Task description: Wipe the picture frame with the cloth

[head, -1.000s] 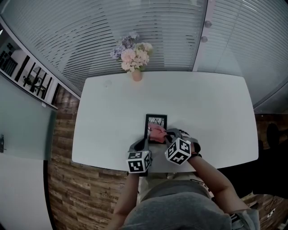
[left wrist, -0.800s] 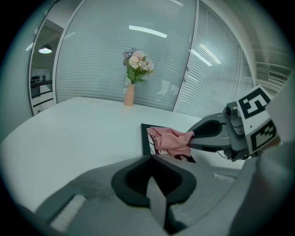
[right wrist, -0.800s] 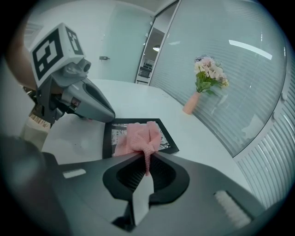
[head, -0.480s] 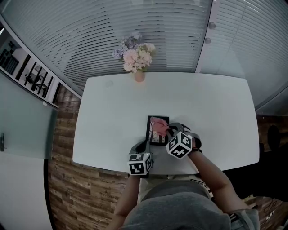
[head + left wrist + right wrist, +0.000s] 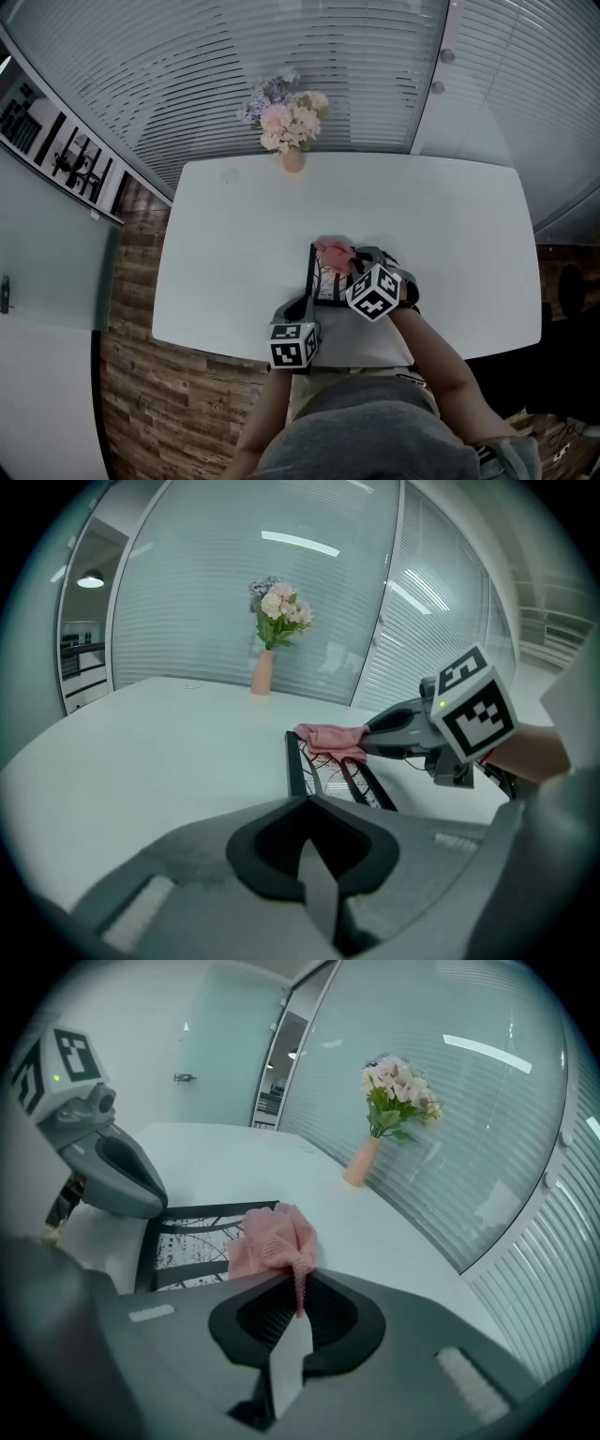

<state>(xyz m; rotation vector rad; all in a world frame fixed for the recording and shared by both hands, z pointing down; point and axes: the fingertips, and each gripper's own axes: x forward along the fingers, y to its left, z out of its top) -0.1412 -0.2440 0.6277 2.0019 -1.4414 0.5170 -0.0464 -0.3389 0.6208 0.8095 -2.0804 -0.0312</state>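
Observation:
A black picture frame point(image 5: 323, 281) lies flat on the white table point(image 5: 234, 234), close to the near edge. A crumpled pink cloth point(image 5: 333, 251) rests on the frame's far end, with my right gripper point(image 5: 350, 265) shut on it. In the right gripper view the cloth point(image 5: 272, 1241) bunches just past the shut jaws, over the frame point(image 5: 187, 1232). My left gripper point(image 5: 302, 305) is shut, its tip at the frame's near left corner. The left gripper view shows the frame point(image 5: 323, 771), the cloth point(image 5: 328, 738) and the right gripper point(image 5: 367, 738) ahead of it.
A pink vase of flowers point(image 5: 292, 159) stands at the table's far edge, well beyond the frame. Glass walls with blinds rise behind the table. The table's near edge runs just under the person's forearms. Wood floor shows to the left.
My right gripper has slid the pink cloth away from the person, from the middle of the frame to its far end. The left gripper has stayed at the near corner.

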